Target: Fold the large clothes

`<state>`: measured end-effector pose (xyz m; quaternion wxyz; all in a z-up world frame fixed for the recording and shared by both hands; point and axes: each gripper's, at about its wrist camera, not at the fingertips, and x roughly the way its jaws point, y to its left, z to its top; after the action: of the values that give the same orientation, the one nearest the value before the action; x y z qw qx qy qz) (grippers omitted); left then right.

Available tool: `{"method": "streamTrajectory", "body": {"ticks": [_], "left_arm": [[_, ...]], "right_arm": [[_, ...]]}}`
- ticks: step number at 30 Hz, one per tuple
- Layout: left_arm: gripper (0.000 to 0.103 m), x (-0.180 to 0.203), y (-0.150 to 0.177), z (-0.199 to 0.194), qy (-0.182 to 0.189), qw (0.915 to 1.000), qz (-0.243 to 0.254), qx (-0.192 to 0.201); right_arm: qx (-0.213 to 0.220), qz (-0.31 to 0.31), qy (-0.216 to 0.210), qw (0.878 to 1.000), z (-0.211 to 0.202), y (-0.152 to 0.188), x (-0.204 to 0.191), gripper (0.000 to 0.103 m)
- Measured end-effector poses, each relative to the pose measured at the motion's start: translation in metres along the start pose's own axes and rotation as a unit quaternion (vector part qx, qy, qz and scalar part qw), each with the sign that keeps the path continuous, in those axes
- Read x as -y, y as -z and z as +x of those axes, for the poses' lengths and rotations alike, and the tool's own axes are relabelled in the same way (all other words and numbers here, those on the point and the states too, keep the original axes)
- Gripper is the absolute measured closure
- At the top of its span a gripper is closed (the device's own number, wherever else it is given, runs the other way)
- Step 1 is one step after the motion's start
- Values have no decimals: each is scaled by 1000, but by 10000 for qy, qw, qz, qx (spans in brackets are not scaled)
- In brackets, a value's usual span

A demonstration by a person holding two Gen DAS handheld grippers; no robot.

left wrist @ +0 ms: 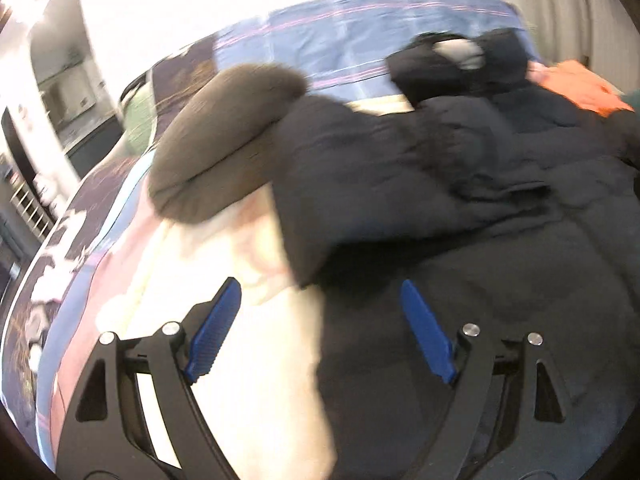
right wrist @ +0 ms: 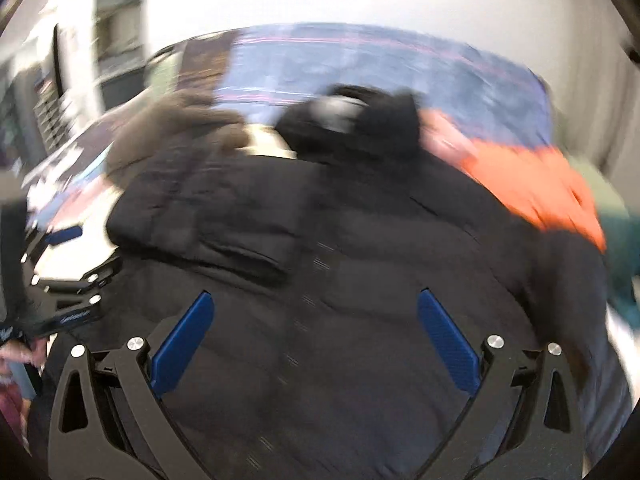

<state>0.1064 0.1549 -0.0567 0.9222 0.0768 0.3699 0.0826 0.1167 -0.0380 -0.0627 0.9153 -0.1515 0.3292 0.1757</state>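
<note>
The black puffy coat [left wrist: 460,208] lay spread across the bed [left wrist: 360,32], filling most of both views, with one quilted sleeve or side panel folded in over its body. Its brown fur-trimmed hood [left wrist: 224,136] sat at the coat's left edge, resting on a cream blanket [left wrist: 248,380] that lay beside the coat. Past the coat's far edge sat a heap of dark clothing [left wrist: 452,64] with a pale grey patch in it, and off the coat's right side an orange garment [right wrist: 532,188] touched or overlapped it; the blur made it impossible to say which. The left gripper [left wrist: 320,328] hung over the seam between coat and blanket, released, nothing between its blue pads. The right gripper [right wrist: 316,344] hung over the middle of the coat, also spread wide and empty. In the right wrist view the left gripper showed at the coat's left edge, over the blanket. Both pictures were smeared, so the hands seemed to be travelling fast. From here, the likeliest slip was a grasp landing on the wrong cloth: the left gripper, straddling the coat's edge, could pinch blanket along with coat and drag both. The slick, thick padding could also spring back out of a shallow pinch and undo the fold, or the heavy hood could flop loose.
</note>
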Motion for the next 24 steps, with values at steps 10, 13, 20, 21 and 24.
{"method": "streamTrajectory", "body": {"ticks": [10, 13, 20, 21, 24], "left_arm": [[19, -12, -4, 21, -231, 9991, -311, -191], [19, -10, -2, 26, -217, 9991, -300, -183], [18, -19, 2, 29, -28, 9989, -457, -110], [18, -19, 1, 29, -20, 9990, -440, -91], [17, -18, 1, 26, -26, 9992, -403, -43]], "right_arm": [[-439, -786, 353, 9953, 108, -39, -58, 46], [-575, -109, 216, 9981, 112, -44, -26, 91], [-437, 2703, 172, 9616, 56, -13, 138, 89], [-558, 3031, 210, 9511, 52, -1, 161, 83], [-775, 3715, 261, 9248, 41, 29, 196, 57]]}}
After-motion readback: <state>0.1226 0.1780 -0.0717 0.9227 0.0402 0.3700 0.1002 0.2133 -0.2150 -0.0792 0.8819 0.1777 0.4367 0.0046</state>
